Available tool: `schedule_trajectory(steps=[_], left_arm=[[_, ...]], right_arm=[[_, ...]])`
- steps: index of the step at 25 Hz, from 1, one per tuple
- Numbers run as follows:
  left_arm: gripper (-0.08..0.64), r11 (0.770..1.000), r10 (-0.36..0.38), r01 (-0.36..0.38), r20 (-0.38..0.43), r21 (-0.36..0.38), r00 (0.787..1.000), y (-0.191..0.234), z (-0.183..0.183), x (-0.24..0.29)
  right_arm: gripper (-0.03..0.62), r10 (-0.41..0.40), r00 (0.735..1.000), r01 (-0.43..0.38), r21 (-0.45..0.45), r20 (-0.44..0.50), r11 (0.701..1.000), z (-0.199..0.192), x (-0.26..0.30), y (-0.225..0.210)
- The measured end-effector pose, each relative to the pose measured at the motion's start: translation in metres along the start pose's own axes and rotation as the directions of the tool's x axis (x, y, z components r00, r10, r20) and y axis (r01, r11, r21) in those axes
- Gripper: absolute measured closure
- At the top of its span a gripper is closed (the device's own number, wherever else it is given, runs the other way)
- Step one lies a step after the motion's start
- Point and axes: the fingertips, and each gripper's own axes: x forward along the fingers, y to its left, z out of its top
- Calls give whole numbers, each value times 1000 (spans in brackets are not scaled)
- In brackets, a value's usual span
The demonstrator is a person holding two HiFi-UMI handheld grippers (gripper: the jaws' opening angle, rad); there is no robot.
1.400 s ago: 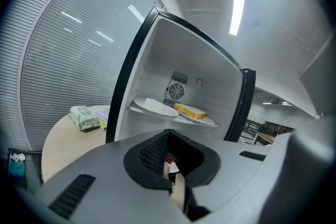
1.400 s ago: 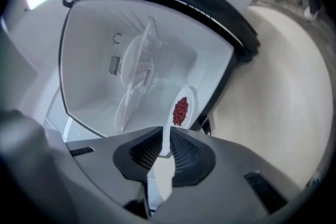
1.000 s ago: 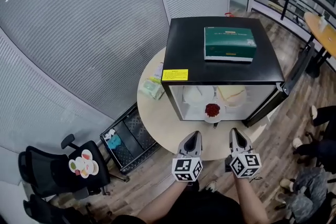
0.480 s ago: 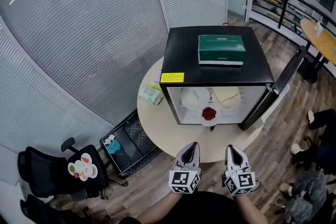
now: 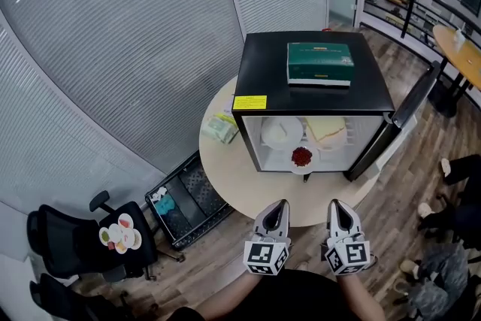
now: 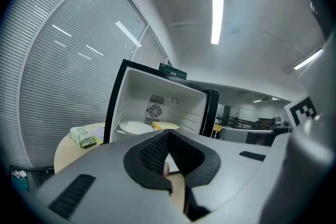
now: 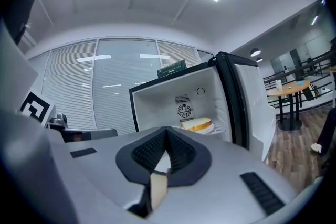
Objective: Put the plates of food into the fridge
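Plates, three in all, sit inside the open fridge (image 5: 264, 62), at 12 o'clock from both pairs of jaws and well apart from them. The white plate (image 5: 282, 133) lies at the left of the shelf, and what is on it is too pale to make out. Just beside it at 3 o'clock, a second plate (image 5: 328, 130) carries a pale yellow slab. At 6 o'clock from that pair, at the front lip of the opening, a small plate (image 5: 302, 158) holds a red heap.

The left gripper (image 5: 279, 205) and right gripper (image 5: 335, 205) hang side by side at the worktop's near edge, pointing at the fridge, each with jaws clenched on nothing.

The fridge stands on a round worktop (image 5: 225, 177), its door (image 5: 409, 113) swung open at 3 o'clock. A green box (image 5: 320, 64) lies on top of it. A green packet (image 5: 220, 128) lies on the worktop at the fridge's 9 o'clock.
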Motion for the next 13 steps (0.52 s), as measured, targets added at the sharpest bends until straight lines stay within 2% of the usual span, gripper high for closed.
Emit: schedule_trajectory(steps=[6, 13], left_arm=[[557, 1000, -6, 6, -9, -4, 1000, -4, -4, -4], [557, 1000, 0, 0, -10, -4, 1000, -2, -5, -5]], right_arm=[[586, 0, 1000, 0, 42, -15, 999, -7, -2, 2], [586, -9, 1000, 9, 27, -12, 1000, -8, 0, 0]])
